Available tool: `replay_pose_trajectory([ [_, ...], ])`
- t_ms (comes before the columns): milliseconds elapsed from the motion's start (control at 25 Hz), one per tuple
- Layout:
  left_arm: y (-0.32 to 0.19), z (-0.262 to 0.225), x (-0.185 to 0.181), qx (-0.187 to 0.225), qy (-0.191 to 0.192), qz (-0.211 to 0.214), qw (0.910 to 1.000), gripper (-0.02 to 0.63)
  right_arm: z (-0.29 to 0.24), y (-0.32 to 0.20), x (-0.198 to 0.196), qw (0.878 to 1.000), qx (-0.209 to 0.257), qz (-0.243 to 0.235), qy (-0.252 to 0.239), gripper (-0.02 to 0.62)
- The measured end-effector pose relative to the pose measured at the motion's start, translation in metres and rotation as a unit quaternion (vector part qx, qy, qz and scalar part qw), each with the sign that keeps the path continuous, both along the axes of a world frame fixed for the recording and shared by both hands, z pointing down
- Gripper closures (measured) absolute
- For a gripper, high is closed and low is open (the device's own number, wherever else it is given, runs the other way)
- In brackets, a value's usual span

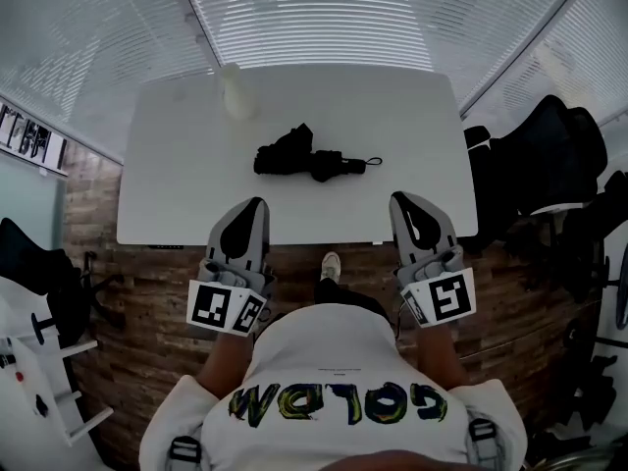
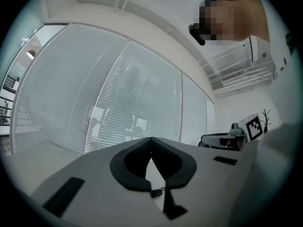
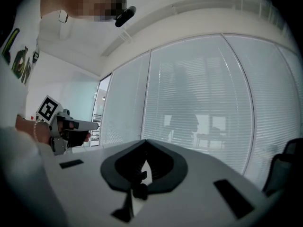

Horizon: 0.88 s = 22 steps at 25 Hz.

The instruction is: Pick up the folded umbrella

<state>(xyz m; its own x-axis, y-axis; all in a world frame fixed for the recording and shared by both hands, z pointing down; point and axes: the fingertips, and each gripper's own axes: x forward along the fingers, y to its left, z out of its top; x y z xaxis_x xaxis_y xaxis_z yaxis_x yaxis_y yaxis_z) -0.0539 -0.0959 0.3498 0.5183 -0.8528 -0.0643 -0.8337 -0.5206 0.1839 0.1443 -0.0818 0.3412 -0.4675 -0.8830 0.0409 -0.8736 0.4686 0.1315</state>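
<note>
The folded black umbrella (image 1: 306, 158) lies near the middle of the white table (image 1: 177, 194), its thin wrist loop (image 1: 372, 162) pointing right. My left gripper (image 1: 257, 205) hangs over the table's near edge, short of the umbrella and a little to its left, and its jaws are shut on nothing. My right gripper (image 1: 400, 200) is level with it at the near edge, to the umbrella's right, also shut and empty. In the left gripper view the shut tips (image 2: 151, 139) hide the umbrella, and the right gripper view (image 3: 145, 141) does not show it either.
A pale upright bottle (image 1: 236, 91) stands at the table's back left. Black office chairs (image 1: 549, 155) crowd the table's right side. Window blinds (image 1: 324, 13) run behind the table. White equipment (image 1: 39, 361) stands on the wooden floor at the lower left.
</note>
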Motion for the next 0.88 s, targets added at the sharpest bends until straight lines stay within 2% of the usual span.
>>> replay_pose_trajectory([
  [360, -0.062, 0.005, 0.023, -0.001, 0.002, -0.013, 0.9999, 0.597, 0.006, -0.063, 0.026, 1.000, -0.008, -0.010, 0.012, 0.584],
  [880, -0.113, -0.003, -0.009, -0.006, 0.005, 0.000, 1.0000, 0.595, -0.002, -0.116, -0.015, 1.000, -0.012, -0.012, 0.015, 0.584],
])
